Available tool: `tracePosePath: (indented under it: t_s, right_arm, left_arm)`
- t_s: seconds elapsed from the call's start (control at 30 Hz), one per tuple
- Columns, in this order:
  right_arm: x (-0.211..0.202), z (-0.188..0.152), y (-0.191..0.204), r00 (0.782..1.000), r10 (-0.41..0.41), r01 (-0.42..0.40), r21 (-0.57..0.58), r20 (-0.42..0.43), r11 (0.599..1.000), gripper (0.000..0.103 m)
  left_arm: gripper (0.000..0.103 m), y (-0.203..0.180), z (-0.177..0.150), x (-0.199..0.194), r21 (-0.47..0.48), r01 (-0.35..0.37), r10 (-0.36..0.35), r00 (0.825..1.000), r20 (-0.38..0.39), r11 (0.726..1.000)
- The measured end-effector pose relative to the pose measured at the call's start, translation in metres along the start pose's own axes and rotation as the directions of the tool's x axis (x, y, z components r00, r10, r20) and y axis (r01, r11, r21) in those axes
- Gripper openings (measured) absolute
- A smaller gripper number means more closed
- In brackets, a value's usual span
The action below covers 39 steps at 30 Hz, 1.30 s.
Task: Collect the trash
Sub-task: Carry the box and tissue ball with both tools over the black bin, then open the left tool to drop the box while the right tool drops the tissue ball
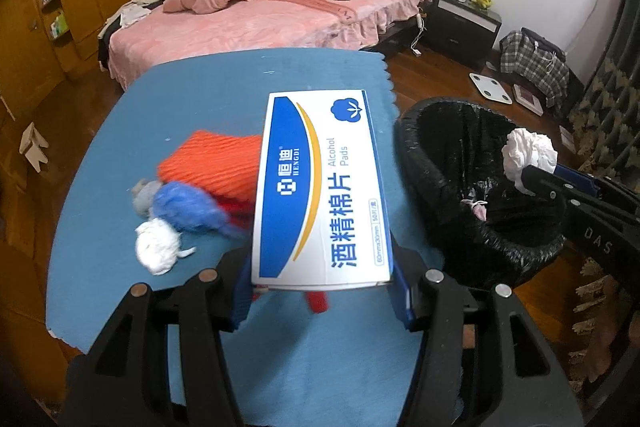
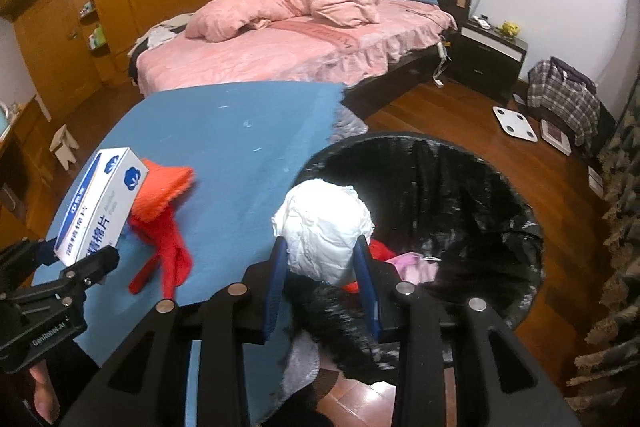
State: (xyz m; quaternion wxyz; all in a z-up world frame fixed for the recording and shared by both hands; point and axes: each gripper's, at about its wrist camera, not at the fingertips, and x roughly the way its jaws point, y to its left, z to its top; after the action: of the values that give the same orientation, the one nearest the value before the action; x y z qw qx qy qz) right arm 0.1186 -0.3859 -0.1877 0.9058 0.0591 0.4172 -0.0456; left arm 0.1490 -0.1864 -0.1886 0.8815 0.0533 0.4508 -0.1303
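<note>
Left wrist view: left tongs point(image 1: 322, 291) clamped the near end of a white-and-blue box point(image 1: 320, 187) of alcohol pads, held above the blue tabletop point(image 1: 208, 99). Behind it lay an orange knit cloth point(image 1: 212, 163), a blue tuft point(image 1: 184, 207), a grey tuft point(image 1: 143, 197) and a white wad point(image 1: 158, 247). Right wrist view: right tongs point(image 2: 322, 259) gripped a crumpled white paper ball point(image 2: 324, 223) over the near rim of the black-lined bin point(image 2: 460, 195), which stood just beside the tabletop. Red gloves point(image 2: 168, 251) lay near the box. Farther off: a pink bed point(image 2: 300, 43).
</note>
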Motion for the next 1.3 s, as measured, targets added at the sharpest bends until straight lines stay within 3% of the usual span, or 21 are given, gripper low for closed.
tracePosePath:
  t_s: [0.53,0.97,1.0,1.1,1.3]
  right_arm:
    - [0.050,0.013,-0.128,0.992,-0.072,0.083,0.107,-0.103,0.991,0.034]
    - [0.094,0.011,-0.175,0.983,-0.078,0.102,0.142,-0.164,0.985,0.035]
    - [0.098,0.011,-0.177,0.982,-0.074,0.099,0.142,-0.173,0.985,0.037]
    - [0.106,0.006,-0.184,0.976,-0.072,0.106,0.161,-0.204,0.981,0.055]
    - [0.100,-0.007,-0.187,0.975,-0.083,0.123,0.190,-0.205,0.974,0.056]
  left_arm:
    - [0.054,-0.107,0.041,0.053,0.059,0.072,-0.070,0.997,-0.032,0.996]
    - [0.054,-0.161,0.052,0.110,0.116,0.109,-0.100,0.992,-0.079,0.987]
    - [0.055,-0.166,0.051,0.116,0.133,0.118,-0.107,0.991,-0.085,0.984]
    - [0.080,-0.172,0.049,0.134,0.164,0.142,-0.123,0.985,-0.120,0.976]
    - [0.079,-0.156,0.036,0.137,0.182,0.129,-0.106,0.986,-0.129,0.975]
